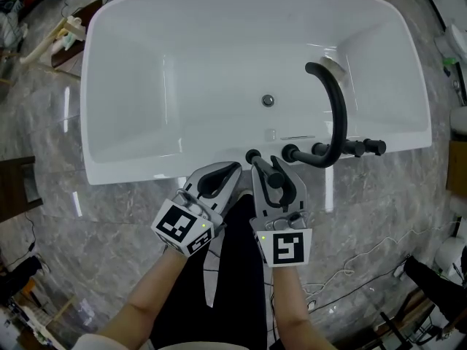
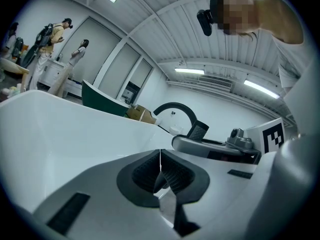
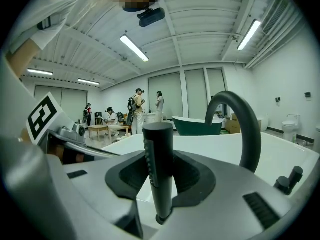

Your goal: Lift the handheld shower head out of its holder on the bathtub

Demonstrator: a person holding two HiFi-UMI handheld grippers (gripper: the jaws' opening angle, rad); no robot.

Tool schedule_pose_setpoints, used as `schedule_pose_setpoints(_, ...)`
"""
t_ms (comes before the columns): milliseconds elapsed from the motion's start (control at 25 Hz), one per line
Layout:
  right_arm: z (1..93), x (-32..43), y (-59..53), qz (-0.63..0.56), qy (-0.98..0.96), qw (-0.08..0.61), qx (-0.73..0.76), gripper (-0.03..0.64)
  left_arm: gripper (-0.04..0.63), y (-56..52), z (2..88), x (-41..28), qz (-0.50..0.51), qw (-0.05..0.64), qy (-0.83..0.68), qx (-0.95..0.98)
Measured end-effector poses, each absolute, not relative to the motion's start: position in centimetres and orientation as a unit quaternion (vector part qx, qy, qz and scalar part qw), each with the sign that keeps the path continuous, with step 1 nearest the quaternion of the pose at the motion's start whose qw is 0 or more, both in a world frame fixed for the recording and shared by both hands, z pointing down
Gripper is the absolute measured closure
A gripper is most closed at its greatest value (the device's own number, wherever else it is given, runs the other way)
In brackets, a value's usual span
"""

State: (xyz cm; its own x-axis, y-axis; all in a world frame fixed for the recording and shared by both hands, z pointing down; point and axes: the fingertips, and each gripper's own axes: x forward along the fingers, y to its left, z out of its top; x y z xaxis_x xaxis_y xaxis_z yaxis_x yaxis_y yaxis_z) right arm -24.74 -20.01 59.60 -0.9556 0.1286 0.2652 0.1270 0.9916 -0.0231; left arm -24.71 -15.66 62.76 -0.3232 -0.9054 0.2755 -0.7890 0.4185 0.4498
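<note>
The black, stick-shaped shower head (image 3: 159, 169) stands upright between the pads of my right gripper (image 3: 160, 184), which is shut on it. In the head view the shower head (image 1: 273, 176) is in my right gripper (image 1: 271, 172) just above the near rim of the white bathtub (image 1: 146, 170). A small round black holder (image 1: 253, 155) sits on that rim right beside it. My left gripper (image 1: 230, 172) hovers close to the left of it, shut, its fingertips (image 2: 163, 170) meeting with nothing between them. My right gripper (image 2: 215, 149) shows beside it.
A black arched faucet (image 1: 332, 115) (image 3: 245, 114) with black knobs (image 1: 365, 147) stands on the rim to the right. The tub drain (image 1: 268, 100) lies mid-basin. A marble floor (image 1: 58, 217) surrounds the tub, with a thin cable (image 1: 357, 265) at the right. Several people (image 3: 137, 104) stand far off.
</note>
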Motion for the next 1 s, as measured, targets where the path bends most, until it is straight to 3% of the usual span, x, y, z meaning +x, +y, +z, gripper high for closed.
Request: schedule_pose_setpoints(1000, 43.8, -23.5, -19.2, -0.003, -0.991, 0.112, -0.078, 0.482, 0.583, -15.0, 48.5, -24.2, -0.117, 0.195, -0.808, 0.544)
